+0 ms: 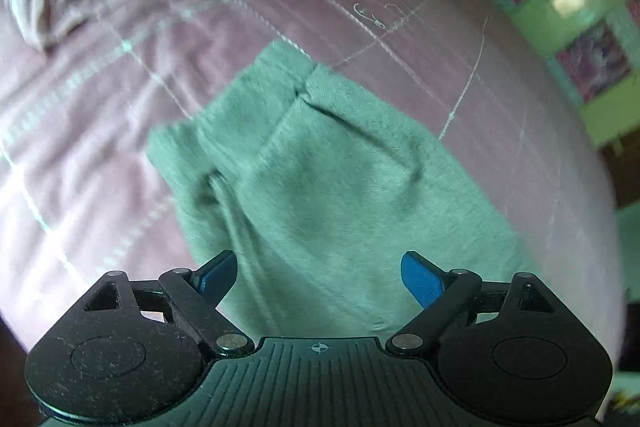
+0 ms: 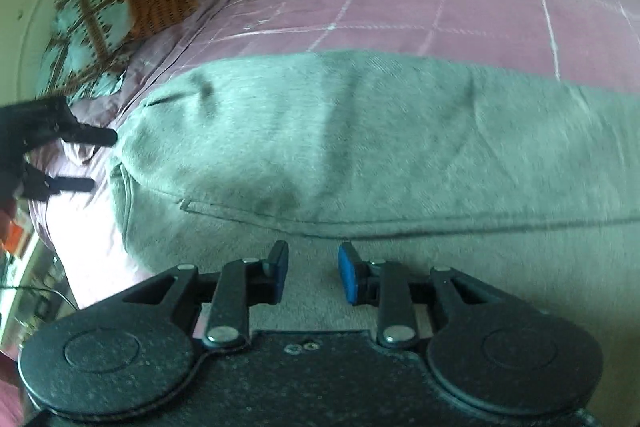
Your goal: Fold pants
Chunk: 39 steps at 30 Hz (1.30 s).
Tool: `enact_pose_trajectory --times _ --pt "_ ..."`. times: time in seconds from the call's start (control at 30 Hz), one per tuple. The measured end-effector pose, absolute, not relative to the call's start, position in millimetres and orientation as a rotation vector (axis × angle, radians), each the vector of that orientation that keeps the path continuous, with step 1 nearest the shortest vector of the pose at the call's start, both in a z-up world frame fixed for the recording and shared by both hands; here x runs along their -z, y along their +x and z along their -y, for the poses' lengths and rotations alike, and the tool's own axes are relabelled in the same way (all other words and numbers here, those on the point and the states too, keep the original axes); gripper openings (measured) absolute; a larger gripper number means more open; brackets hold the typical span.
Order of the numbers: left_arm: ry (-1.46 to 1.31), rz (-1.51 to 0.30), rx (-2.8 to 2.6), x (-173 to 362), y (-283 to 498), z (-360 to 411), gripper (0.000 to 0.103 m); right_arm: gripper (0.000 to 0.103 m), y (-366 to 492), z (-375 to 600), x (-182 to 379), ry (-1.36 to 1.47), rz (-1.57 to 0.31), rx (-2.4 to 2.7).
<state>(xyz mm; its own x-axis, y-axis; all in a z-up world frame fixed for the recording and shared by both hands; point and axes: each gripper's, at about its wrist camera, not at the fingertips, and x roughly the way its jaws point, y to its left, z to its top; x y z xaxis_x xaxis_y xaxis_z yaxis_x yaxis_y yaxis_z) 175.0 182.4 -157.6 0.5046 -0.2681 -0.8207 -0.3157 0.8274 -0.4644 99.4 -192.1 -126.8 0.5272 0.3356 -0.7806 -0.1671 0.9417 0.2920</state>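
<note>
The grey-green fleece pants [image 1: 320,179] lie folded on the pink bed cover with thin white check lines [image 1: 120,75]. My left claw [image 1: 320,279] hangs over them, blue pads spread wide, nothing between. My right claw [image 2: 313,273] stands partly parted above the same cloth [image 2: 340,131], gripping nothing. A patterned teal-and-orange pillow [image 2: 96,31] sits at the bed's far corner.

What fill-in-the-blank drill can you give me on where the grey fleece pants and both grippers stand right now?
1. The grey fleece pants lie on a checked bedcover coloured ____.
2. The left gripper stands wide ____ above the pants.
3. The pads on the right gripper are coloured ____.
4. In the right wrist view, the left gripper shows at the ____ edge.

Missing words: pink; open; blue; left
</note>
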Motion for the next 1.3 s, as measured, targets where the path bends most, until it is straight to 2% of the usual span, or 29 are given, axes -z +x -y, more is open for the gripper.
enact_pose_trajectory --times 0.03,0.07,0.1,0.13,0.33,0.47,0.5,0.53,0.67,0.77,0.83,0.93,0.97,1.07,1.17,1.2,1.23,1.3 --pt "-0.663 -1.045 -0.030 160 174 -183 0.074 0.028 96 193 128 0.197 -0.973 -0.300" --pt "-0.685 -1.046 -0.022 163 175 -182 0.054 0.029 94 194 130 0.200 -0.975 -0.297" --pt "-0.694 -1.061 -0.013 169 177 -180 0.047 0.029 91 194 132 0.202 -0.977 -0.295" --pt "-0.707 -1.074 -0.012 174 178 -179 0.045 0.029 89 196 133 0.207 -0.977 -0.293" --pt "-0.801 -1.119 -0.046 207 177 -178 0.045 0.029 86 208 135 0.289 -0.990 -0.282" --pt "-0.849 -1.059 -0.070 217 184 -178 0.043 0.029 90 208 141 0.323 -1.010 -0.282" --pt "-0.850 -1.034 -0.086 215 186 -177 0.035 0.029 92 210 143 0.344 -1.013 -0.277" --pt "-0.848 -1.025 -0.098 215 188 -179 0.017 0.029 93 211 144 0.368 -1.012 -0.271" --pt "-0.859 -0.998 -0.106 212 189 -178 0.013 0.030 107 231 154 0.567 -0.975 -0.164" --pt "-0.845 -0.984 -0.096 207 190 -178 0.012 0.027 112 248 168 0.767 -0.951 -0.091" --pt "-0.827 -0.976 -0.070 196 189 -179 0.011 0.009 110 249 172 0.814 -0.938 -0.071" --pt "-0.791 -0.962 -0.016 168 191 -187 0.011 0.005 98 236 154 0.697 -0.893 -0.117" --pt "-0.783 -0.958 0.009 161 188 -191 0.011 0.000 92 233 145 0.671 -0.877 -0.142" --pt "-0.724 -0.956 0.053 141 181 -199 0.011 0.000 69 213 114 0.599 -0.846 -0.308" --pt "-0.701 -0.996 0.029 154 174 -204 0.011 0.000 49 182 96 0.465 -0.855 -0.408" --pt "-0.722 -1.022 0.009 165 174 -204 0.011 0.001 47 181 102 0.479 -0.882 -0.413" --pt "-0.729 -1.037 0.001 174 173 -202 0.011 0.014 50 184 112 0.503 -0.911 -0.404" --pt "-0.722 -1.036 -0.013 184 176 -198 0.011 0.031 59 198 136 0.562 -0.976 -0.326"
